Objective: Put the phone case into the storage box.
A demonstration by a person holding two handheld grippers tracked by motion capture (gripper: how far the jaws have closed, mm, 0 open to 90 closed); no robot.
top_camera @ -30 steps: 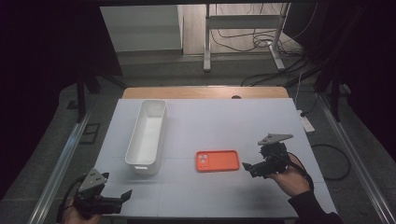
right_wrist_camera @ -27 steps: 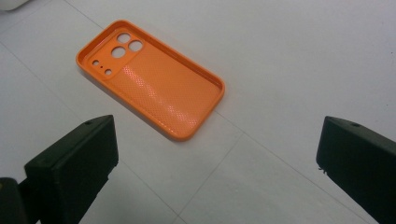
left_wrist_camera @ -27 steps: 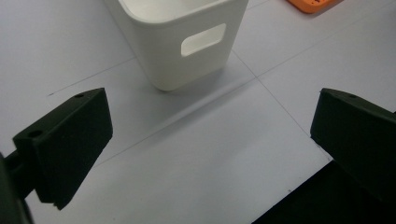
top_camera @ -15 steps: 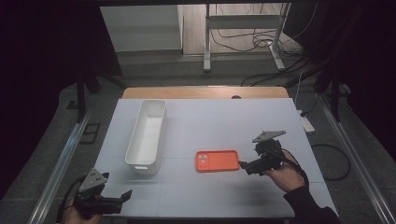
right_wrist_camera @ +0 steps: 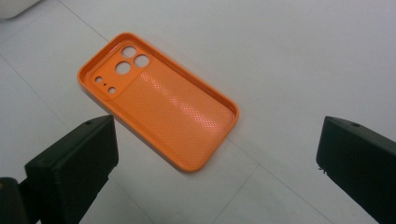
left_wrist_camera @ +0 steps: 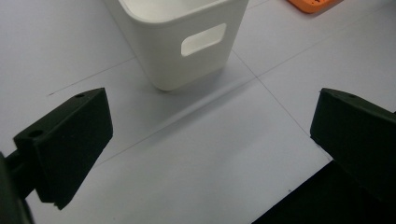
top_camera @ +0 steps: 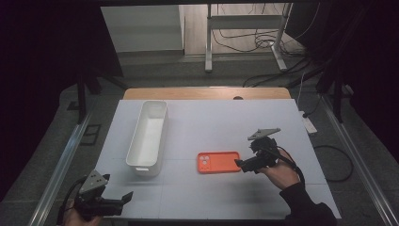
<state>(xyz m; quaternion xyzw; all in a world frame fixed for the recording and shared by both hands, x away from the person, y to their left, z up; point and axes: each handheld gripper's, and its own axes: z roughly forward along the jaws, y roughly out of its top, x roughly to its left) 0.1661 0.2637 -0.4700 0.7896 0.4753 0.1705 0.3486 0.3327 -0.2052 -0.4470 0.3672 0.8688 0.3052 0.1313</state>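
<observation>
An orange phone case (top_camera: 218, 162) lies flat on the white table, inner side up, with its camera cut-outs toward the left. In the right gripper view the orange phone case (right_wrist_camera: 159, 101) lies just ahead of the two wide-apart jaws. My right gripper (top_camera: 240, 165) stands open right at the case's right end, with nothing between its fingers. A long white bin (top_camera: 147, 135) stands left of the case. My left gripper (top_camera: 126, 198) is open near the table's front left corner, and the white bin (left_wrist_camera: 187, 37) with its handle slot is ahead of it.
The white table (top_camera: 211, 122) has a wooden strip along its far edge. A power strip (top_camera: 308, 124) lies at the right edge. Cables and a metal stand sit on the floor beyond. The table's front edge (left_wrist_camera: 299, 186) runs close under the left gripper.
My right gripper has moved left and a little toward the person, closing in on the case's right end. The left gripper has stayed put.
</observation>
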